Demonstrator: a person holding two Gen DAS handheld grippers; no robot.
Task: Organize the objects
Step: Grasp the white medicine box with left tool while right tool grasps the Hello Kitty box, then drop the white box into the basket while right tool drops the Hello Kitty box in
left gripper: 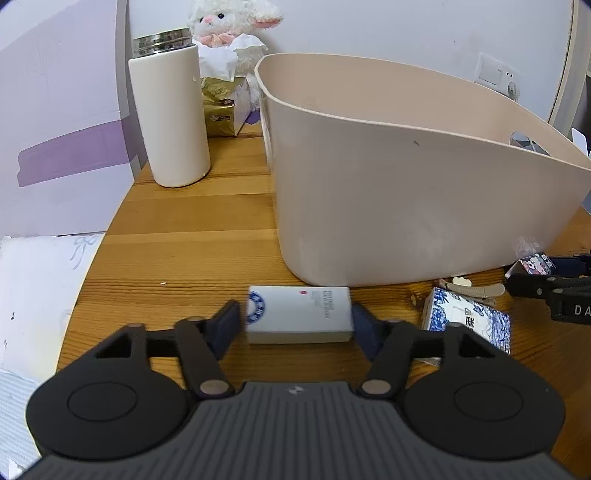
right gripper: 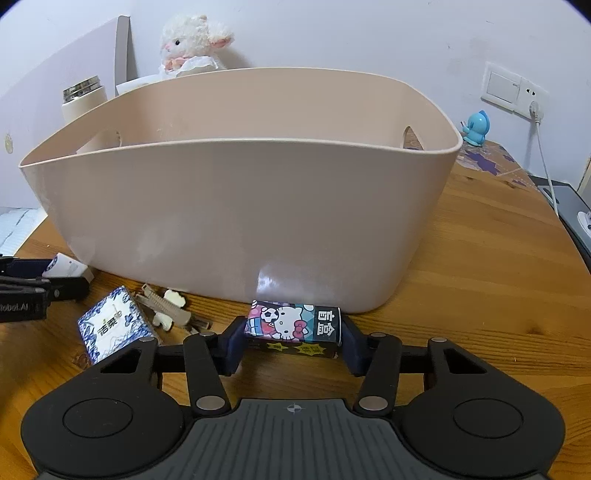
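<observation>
A white box with a blue round emblem (left gripper: 299, 314) lies on the wooden table just in front of the beige basket (left gripper: 406, 206). My left gripper (left gripper: 297, 319) is shut on it, one pad against each end. In the right wrist view, a small box with a cartoon cat print (right gripper: 293, 325) rests against the basket's front wall (right gripper: 240, 221). My right gripper (right gripper: 293, 341) is shut on its two short ends. Each gripper also shows at the edge of the other's view, the right gripper (left gripper: 554, 291) and the left gripper (right gripper: 37, 288).
A blue-and-white tissue pack (right gripper: 110, 328) and a beige hair clip (right gripper: 166, 306) lie between the two grippers. A white flask (left gripper: 170, 118), a gold tissue box (left gripper: 221, 110) and a plush lamb (left gripper: 229, 22) stand behind the basket. A blue figurine (right gripper: 476, 129) sits far right.
</observation>
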